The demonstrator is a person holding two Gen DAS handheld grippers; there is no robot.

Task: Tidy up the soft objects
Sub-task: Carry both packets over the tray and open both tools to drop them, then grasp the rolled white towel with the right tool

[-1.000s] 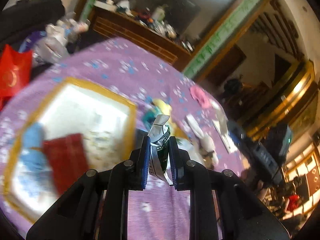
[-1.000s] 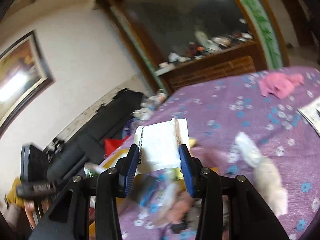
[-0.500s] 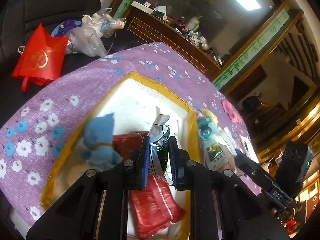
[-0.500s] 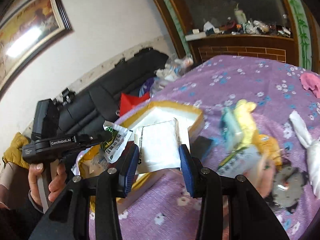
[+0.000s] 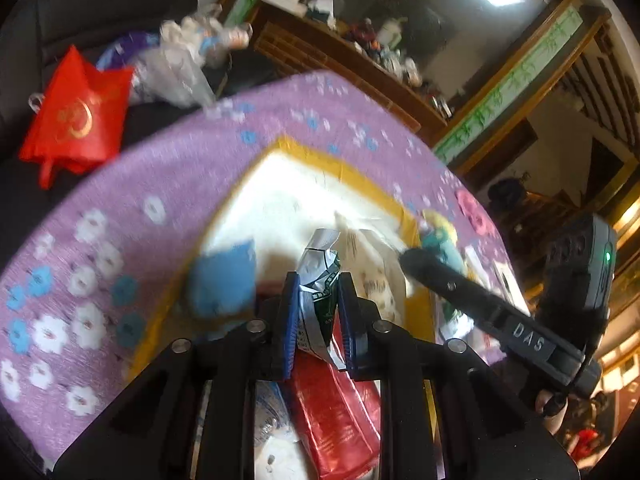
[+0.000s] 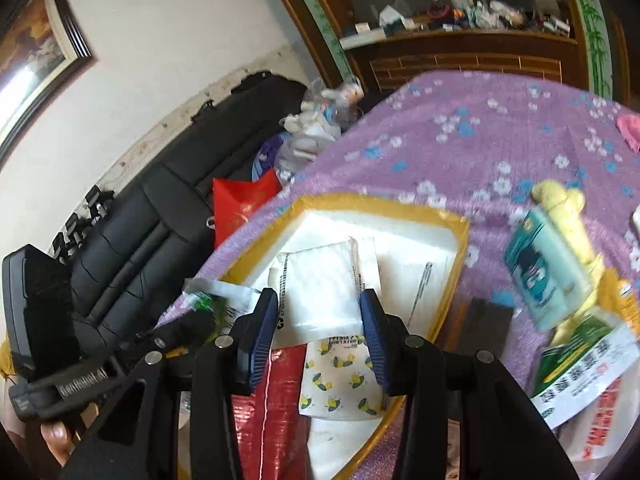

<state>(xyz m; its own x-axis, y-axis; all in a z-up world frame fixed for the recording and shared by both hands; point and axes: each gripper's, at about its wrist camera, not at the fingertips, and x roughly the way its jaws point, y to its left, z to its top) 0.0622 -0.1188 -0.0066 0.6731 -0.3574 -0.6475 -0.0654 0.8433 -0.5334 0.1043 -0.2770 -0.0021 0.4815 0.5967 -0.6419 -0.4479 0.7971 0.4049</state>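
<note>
A white foam box with yellow tape on its rim (image 5: 304, 152) (image 6: 360, 202) sits on the purple flowered cloth. My left gripper (image 5: 318, 304) is shut on a crumpled silver and green packet (image 5: 320, 276) over the box. My right gripper (image 6: 318, 320) is shut on a white flat pouch (image 6: 320, 288) above the box. Inside lie a blue plush toy (image 5: 222, 280), a red foil pack (image 5: 336, 420) (image 6: 272, 412) and a white pouch with lemon print (image 6: 340, 380). The right gripper's body (image 5: 500, 328) shows at the right of the left wrist view.
On the cloth right of the box lie a teal pack (image 6: 548, 276), a yellow plush (image 6: 568, 216), a green and white bag (image 6: 588, 352) and a pink cloth (image 5: 472, 212). A red bag (image 5: 76, 116) and a black sofa (image 6: 140, 232) stand beyond the table edge.
Both grippers moved over the foam box with their loads still held. The right gripper now hangs lower, right above the box's contents.
</note>
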